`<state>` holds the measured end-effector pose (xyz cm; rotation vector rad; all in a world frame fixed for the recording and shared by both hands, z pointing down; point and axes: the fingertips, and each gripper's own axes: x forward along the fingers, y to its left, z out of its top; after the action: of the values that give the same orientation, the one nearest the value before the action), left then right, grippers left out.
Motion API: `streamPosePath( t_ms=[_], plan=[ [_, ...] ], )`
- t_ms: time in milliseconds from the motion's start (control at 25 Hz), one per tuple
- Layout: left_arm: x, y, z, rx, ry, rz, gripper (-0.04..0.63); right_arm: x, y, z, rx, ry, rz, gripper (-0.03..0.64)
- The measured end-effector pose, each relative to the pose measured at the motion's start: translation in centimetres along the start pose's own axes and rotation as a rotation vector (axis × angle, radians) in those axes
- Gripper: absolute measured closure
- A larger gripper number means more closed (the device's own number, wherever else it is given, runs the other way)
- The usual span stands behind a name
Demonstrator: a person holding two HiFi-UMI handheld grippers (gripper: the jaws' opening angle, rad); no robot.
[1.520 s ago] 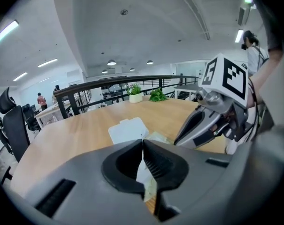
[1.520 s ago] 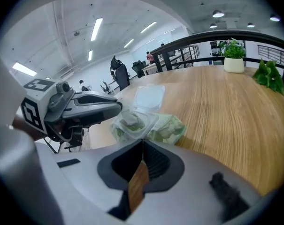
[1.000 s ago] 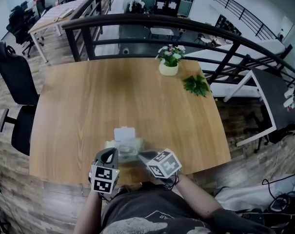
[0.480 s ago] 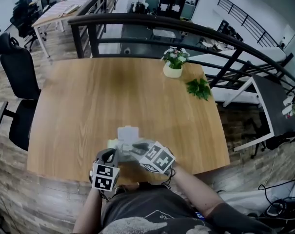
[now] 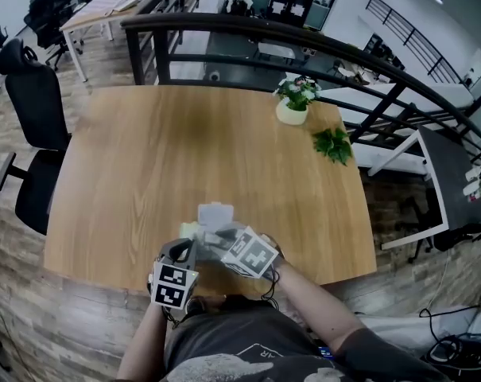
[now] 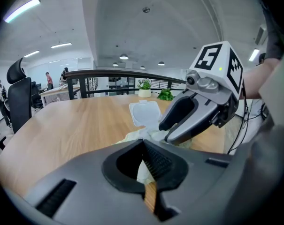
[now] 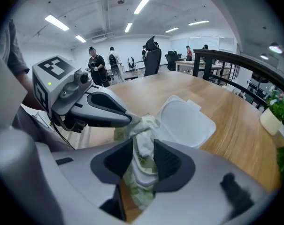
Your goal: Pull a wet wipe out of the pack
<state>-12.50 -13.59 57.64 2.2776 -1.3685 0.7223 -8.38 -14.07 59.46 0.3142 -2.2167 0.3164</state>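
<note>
The pack (image 6: 128,137) is lying at the near edge of the table (image 5: 184,150), in the lower middle of the head view, with its lid (image 7: 186,123) flipped open toward the top of the frame. A crumpled tuft of wipe (image 7: 144,130) is standing up out of the opening, in the centre of the right gripper view. The right gripper (image 7: 144,161) is hovering over it. Its jaws have just been opening and are standing apart with the tuft between them, the pads not yet biting. The left gripper (image 6: 146,165) is sitting at the pack's lower-left side in the head view, its 2 jaws pressed together and their tips resting against the pale material by the opening. Whether they are nipping any of it I cannot tell. As I am reading it, the step in hand is taking hold of the tuft. To do it well, the right jaws should be closing low on the tuft, near where it leaves the slot, so they catch the full fold and not a loose corner that could tear. The left gripper should be bearing down on the pack while the right is drawing straight up and away from the lid, slowly. A light pack is likely to rise with the wipe, and a fast tug may drag a 2nd one out after the 1st.
</note>
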Motion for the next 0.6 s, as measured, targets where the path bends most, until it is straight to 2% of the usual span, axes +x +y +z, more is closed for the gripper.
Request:
streamPosePath(
  t_ms=[120,240,280,360,600],
  plan=[
    [-0.1,0.1,-0.3,-0.005,0.006,-0.002,0.581,0.4,0.1,-0.1,-0.014,0.026,-0.004,0.471],
    [-0.2,0.1,-0.5,-0.009,0.008,0.001,0.581,0.5,-0.2,-0.2,0.021,0.034,-0.006,0.478],
    [-0.2,0.0,-0.6,-0.012,0.008,0.002,0.581,0.5,-0.5,-0.3,0.030,0.034,-0.023,0.575],
    [-0.1,-0.1,-0.6,-0.013,0.010,0.002,0.581,0.5,-1.1,-0.5,0.032,0.038,-0.053,0.578],
    [-0.1,-0.1,-0.5,-0.010,0.021,0.003,0.581,0.2,-0.6,-0.4,0.003,0.057,-0.065,0.586]
  ],
)
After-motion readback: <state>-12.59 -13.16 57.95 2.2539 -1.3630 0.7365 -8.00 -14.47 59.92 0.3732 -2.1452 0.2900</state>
